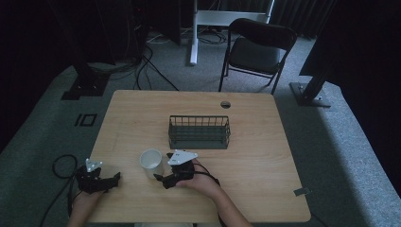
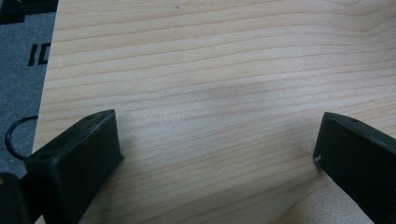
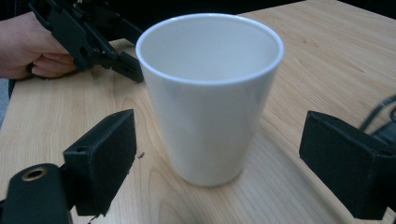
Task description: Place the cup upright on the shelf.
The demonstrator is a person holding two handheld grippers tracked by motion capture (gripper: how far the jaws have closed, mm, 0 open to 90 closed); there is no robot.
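On a light wooden table (image 1: 255, 156), near the person's edge: one white cup (image 1: 151, 160), upright, standing between the two grippers. From the high view, the right gripper (image 1: 161, 178) lies just beside the cup with its tips toward it; the left gripper (image 1: 116, 177) rests well apart at the table's left edge. A dark wire basket (image 1: 199, 132) stands beyond the cup toward the table's middle, nothing visible inside it. A folding chair (image 1: 257, 49) stands on the carpet past the far edge. The right gripper view adds what the high view lacks: jaws spread wide either side of the cup (image 3: 210, 93), not touching it, and the cup's interior, white and empty as far down as can be seen. The left gripper view shows jaws wide apart over bare wood grain.
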